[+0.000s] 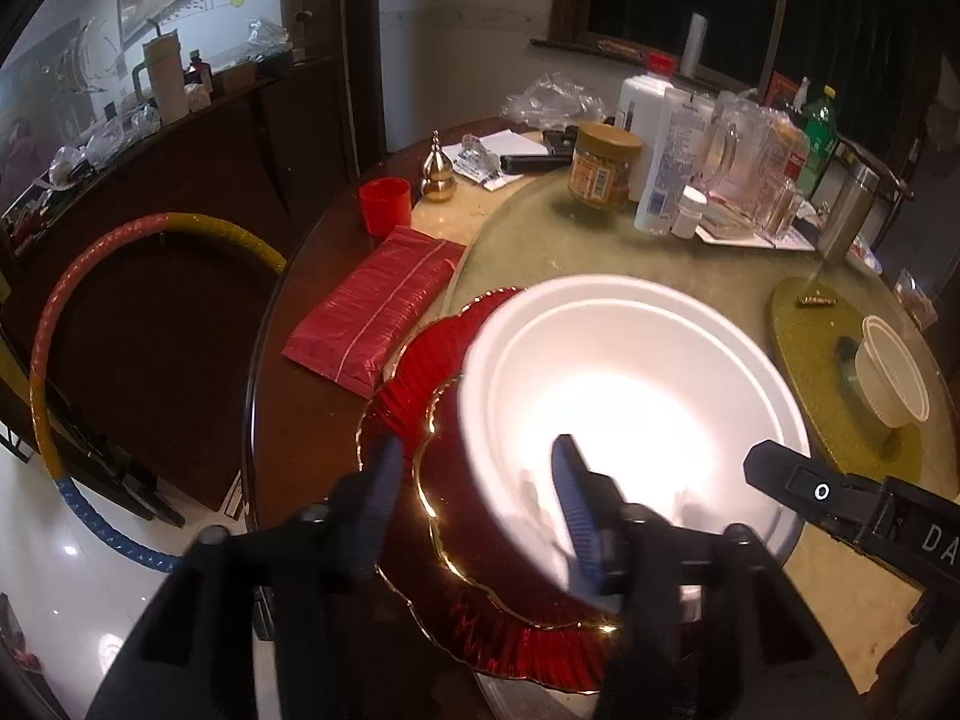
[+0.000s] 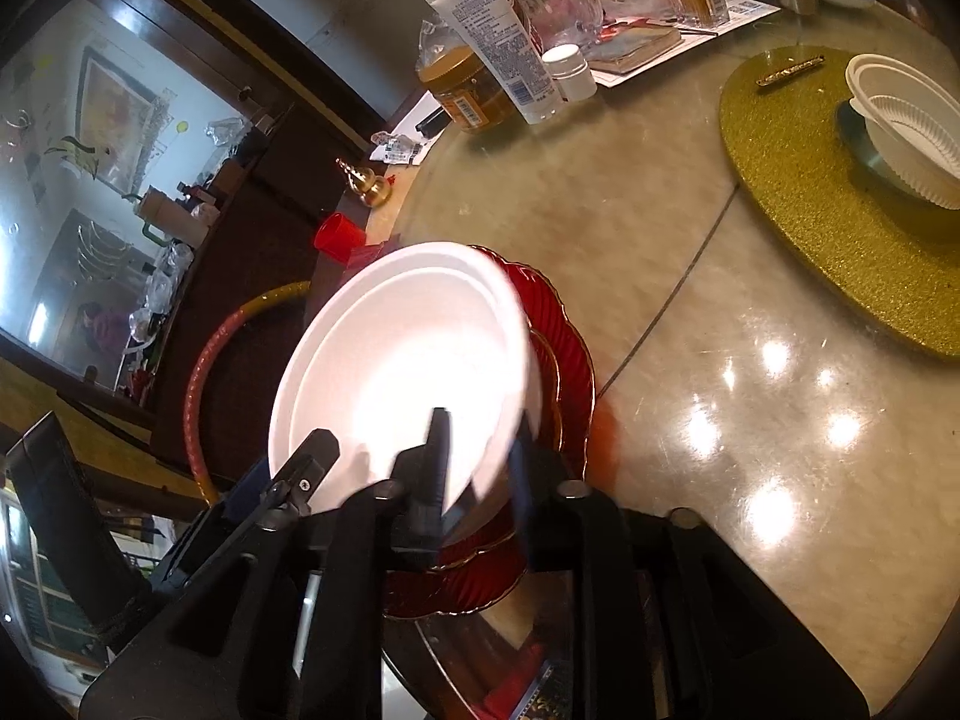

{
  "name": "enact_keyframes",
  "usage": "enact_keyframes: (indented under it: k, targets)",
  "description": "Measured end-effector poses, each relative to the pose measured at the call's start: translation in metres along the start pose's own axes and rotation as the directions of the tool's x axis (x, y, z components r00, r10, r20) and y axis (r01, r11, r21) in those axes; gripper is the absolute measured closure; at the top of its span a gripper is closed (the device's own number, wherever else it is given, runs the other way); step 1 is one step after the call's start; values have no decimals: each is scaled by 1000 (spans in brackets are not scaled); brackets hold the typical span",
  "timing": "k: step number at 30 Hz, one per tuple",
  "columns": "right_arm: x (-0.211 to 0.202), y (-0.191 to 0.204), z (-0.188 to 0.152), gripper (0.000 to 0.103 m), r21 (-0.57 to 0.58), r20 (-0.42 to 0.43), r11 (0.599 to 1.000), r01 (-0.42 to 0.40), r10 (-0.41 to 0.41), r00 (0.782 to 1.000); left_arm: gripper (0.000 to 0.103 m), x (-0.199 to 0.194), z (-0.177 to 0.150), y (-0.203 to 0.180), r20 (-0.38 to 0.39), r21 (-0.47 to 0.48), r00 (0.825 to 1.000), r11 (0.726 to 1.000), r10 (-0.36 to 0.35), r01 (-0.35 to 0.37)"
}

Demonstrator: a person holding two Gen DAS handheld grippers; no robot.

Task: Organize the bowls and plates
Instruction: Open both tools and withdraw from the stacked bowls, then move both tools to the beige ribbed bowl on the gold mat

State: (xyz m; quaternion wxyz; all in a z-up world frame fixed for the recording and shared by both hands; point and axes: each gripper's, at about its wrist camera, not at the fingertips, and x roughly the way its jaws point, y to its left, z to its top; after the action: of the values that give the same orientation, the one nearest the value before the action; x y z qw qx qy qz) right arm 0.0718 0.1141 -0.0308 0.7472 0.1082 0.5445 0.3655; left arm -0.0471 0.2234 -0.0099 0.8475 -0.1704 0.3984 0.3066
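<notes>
A large white foam bowl [image 1: 630, 396] sits over stacked red plates with gold rims [image 1: 420, 372] at the table's near edge. My left gripper [image 1: 480, 498] is open, one finger inside the bowl and one outside over the red plates. My right gripper [image 2: 480, 450] straddles the bowl's [image 2: 408, 360] near rim above the red plates [image 2: 570, 360], fingers apart; it also shows in the left wrist view [image 1: 780, 468]. A small ribbed white bowl [image 1: 891, 375] stands on a gold glitter mat [image 1: 804, 324] at the right, also in the right wrist view [image 2: 912, 126].
A red plastic packet [image 1: 372, 306], a red cup [image 1: 384, 204] and a gold gourd ornament [image 1: 438, 171] lie left of the plates. Jars, bottles and glassware [image 1: 672, 162] crowd the table's far side. A hula hoop [image 1: 60, 330] leans beside the table.
</notes>
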Motion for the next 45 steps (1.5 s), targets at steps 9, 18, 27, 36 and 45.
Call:
enact_keyframes:
  k: [9, 18, 27, 36, 45]
  targets:
    - [-17, -3, -6, 54, 16, 38, 999, -34, 34, 999, 40, -15, -1, 4, 34, -9, 999, 1000, -3, 3]
    - [-55, -18, -15, 23, 42, 136, 989, -138, 132, 982, 22, -62, 0, -4, 176, -31, 978, 992, -117, 124]
    - [-103, -97, -30, 21, 168, 293, 977, -135, 81, 953, 21, -79, -13, -79, 217, 163, 930, 950, -297, 266]
    - [-154, -196, -37, 21, 349, 425, 937, -9, -149, 893, 21, -41, -28, -172, 50, 285, 919, 887, -392, 363]
    - [-187, -236, -48, 21, 422, 612, 906, 18, -300, 732, 21, -2, -17, -238, -26, 260, 916, 882, -400, 393]
